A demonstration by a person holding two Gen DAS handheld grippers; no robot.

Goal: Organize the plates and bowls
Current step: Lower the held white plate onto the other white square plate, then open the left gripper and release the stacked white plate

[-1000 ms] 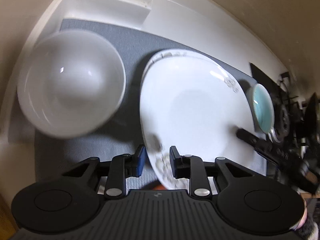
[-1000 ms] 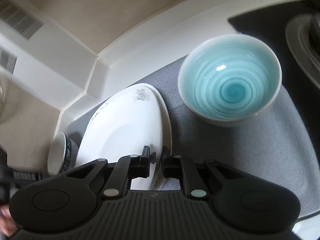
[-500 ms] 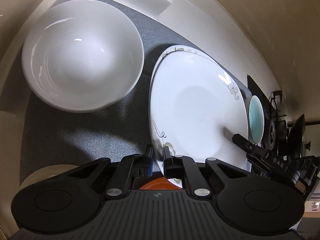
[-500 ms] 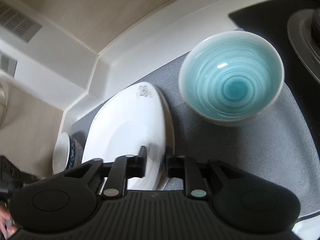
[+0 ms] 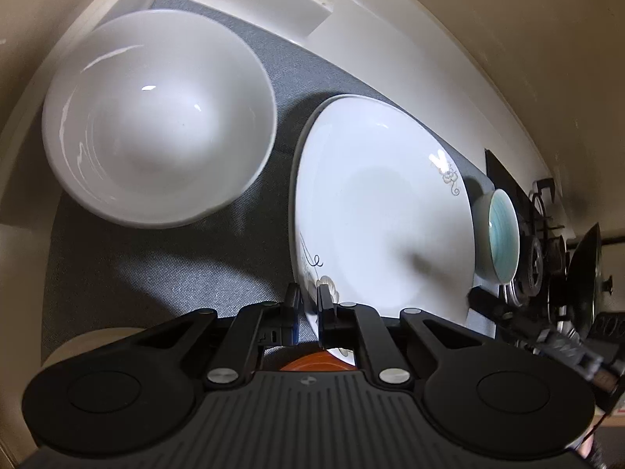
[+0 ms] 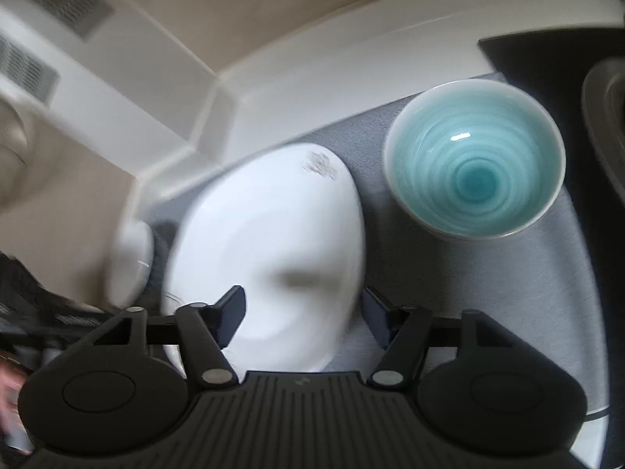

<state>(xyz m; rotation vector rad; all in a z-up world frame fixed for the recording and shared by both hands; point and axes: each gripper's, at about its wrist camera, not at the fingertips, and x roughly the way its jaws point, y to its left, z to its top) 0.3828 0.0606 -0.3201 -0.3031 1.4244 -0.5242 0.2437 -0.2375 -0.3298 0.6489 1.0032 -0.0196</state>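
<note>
A white plate (image 5: 383,215) with a grey flower pattern lies on the grey mat (image 5: 156,281). My left gripper (image 5: 308,301) is shut on its near rim. In the right wrist view the same plate (image 6: 273,234) is blurred. My right gripper (image 6: 302,308) hangs over its near edge with its jaws opening. The plate's rim is between the jaws, but the pads stand clear of it. A large white bowl (image 5: 156,125) stands left of the plate. A pale blue bowl (image 6: 474,164) stands on its right.
A black stove top (image 6: 547,51) with a metal burner (image 6: 605,117) borders the mat on the right. The white counter ledge (image 6: 351,78) and wall run behind. A small bowl (image 6: 131,262), white inside and blue outside, stands left of the plate. Something orange (image 5: 316,363) shows under the left gripper.
My right gripper has let go of the plate's rim, spread its jaws and risen slightly. My left gripper has shut on the plate's near rim and rolled a little.
</note>
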